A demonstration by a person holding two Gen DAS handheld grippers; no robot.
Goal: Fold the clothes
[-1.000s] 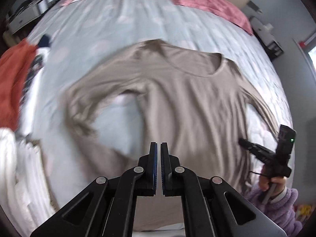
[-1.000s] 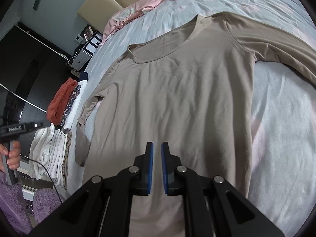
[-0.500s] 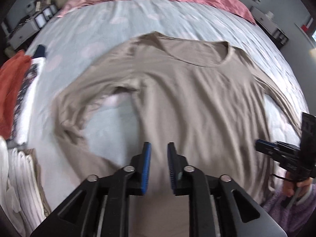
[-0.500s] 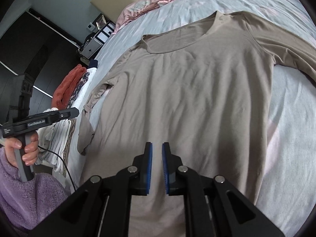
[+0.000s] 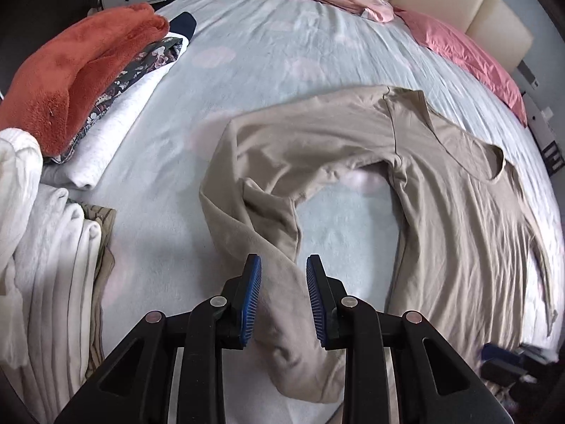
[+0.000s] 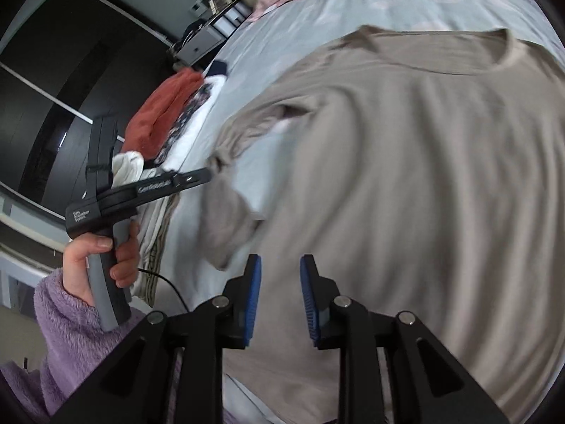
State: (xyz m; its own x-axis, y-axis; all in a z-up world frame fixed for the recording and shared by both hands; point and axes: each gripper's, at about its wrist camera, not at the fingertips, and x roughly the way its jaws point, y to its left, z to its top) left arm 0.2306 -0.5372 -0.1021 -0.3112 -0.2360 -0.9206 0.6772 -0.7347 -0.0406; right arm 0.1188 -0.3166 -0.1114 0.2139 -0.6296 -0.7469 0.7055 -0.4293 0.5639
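A beige long-sleeved top [image 5: 459, 212] lies spread face up on the pale blue bed [image 5: 282, 53]. Its left sleeve [image 5: 254, 212] curls back toward me. My left gripper [image 5: 283, 275] is open, its blue pads either side of the sleeve's lower end, just above it. My right gripper [image 6: 279, 275] is open over the top's lower left body [image 6: 406, 194], holding nothing. The left gripper also shows in the right wrist view [image 6: 197, 178], held in a hand with a purple fleece cuff, near the sleeve.
Folded clothes are stacked along the bed's left edge: an orange fleece [image 5: 70, 70] on patterned and white items, and white folded towels [image 5: 46, 265]. Pink pillows [image 5: 466, 49] lie at the headboard. Dark wardrobes [image 6: 53, 88] stand to the left.
Both grippers have opened from shut. The left gripper has swung left and down over the sleeve end. The right gripper has moved closer to the top's body.
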